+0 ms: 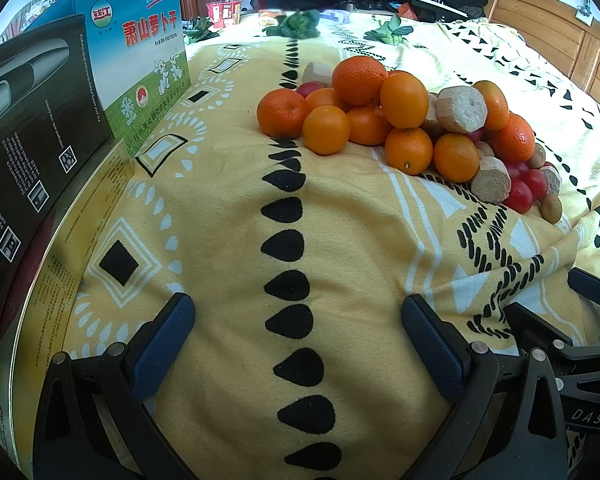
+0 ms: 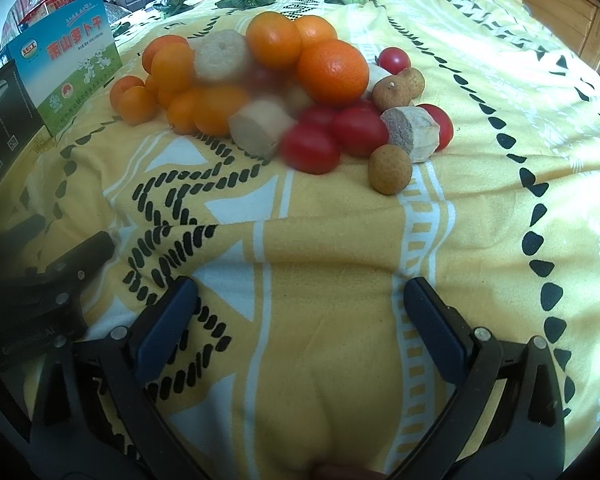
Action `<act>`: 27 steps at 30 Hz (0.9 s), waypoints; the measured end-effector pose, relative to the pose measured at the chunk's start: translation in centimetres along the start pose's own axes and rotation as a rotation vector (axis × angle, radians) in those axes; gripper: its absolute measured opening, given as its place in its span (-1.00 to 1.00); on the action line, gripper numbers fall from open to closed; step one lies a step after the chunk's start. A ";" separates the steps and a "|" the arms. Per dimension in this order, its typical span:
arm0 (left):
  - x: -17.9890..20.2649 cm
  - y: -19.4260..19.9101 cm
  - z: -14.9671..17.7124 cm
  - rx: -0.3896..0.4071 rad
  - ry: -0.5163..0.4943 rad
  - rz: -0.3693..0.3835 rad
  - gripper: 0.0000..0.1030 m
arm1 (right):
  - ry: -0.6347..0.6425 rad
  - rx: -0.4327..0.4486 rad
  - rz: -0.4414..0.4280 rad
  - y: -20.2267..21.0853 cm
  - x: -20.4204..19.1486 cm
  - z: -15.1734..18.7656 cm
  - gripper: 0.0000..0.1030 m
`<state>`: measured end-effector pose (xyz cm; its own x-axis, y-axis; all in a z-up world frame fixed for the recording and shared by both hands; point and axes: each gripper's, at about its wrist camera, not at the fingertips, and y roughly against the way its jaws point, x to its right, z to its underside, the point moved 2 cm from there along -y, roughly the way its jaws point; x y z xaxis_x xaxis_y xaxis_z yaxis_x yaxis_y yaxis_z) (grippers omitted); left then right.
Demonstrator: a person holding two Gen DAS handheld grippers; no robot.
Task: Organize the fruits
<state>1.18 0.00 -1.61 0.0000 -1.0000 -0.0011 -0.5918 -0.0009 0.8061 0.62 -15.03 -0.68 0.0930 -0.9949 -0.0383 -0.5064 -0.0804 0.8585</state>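
A heap of fruit lies on a yellow patterned cloth (image 1: 340, 220): several oranges (image 1: 359, 80), red tomatoes (image 1: 518, 196), pale cut chunks (image 1: 461, 110) and small brown round fruits (image 1: 551, 208). My left gripper (image 1: 298, 328) is open, low over the cloth, well short of the heap. In the right wrist view the same heap shows oranges (image 2: 333, 72), tomatoes (image 2: 310, 149), a cut chunk (image 2: 411, 132) and a brown fruit (image 2: 390, 169). My right gripper (image 2: 300, 312) is open and empty, nearer the tomato side. The left gripper's body (image 2: 40, 292) shows at the left edge.
Boxes stand along the left: a black one (image 1: 36, 120), a blue-green printed one (image 1: 140, 64) and a yellow one (image 1: 80, 240). Green leafy bunches (image 1: 300, 24) lie at the cloth's far end. A wooden headboard (image 1: 560, 40) rises at the right. Clothes pile up behind.
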 end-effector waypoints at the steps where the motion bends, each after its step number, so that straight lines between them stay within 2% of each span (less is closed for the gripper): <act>1: 0.0 0.0 0.0 0.000 0.000 0.000 1.00 | 0.002 0.000 0.002 0.0 0.0 0.0 1.00; 9: 0.0 0.0 0.0 0.000 0.000 0.000 1.00 | 0.052 -0.022 -0.011 0.1 0.0 -0.5 1.00; 14: 0.0 0.0 0.0 0.001 0.001 0.001 1.00 | 0.038 0.050 0.005 0.3 -0.1 0.1 1.00; 27: 0.0 0.0 0.0 0.001 0.001 0.002 1.00 | 0.027 0.055 -0.013 0.6 0.3 0.4 1.00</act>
<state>1.21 -0.01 -1.63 -0.0001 -1.0000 0.0013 -0.5924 0.0011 0.8057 0.02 -15.43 -0.36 0.1228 -0.9918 -0.0349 -0.5509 -0.0974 0.8289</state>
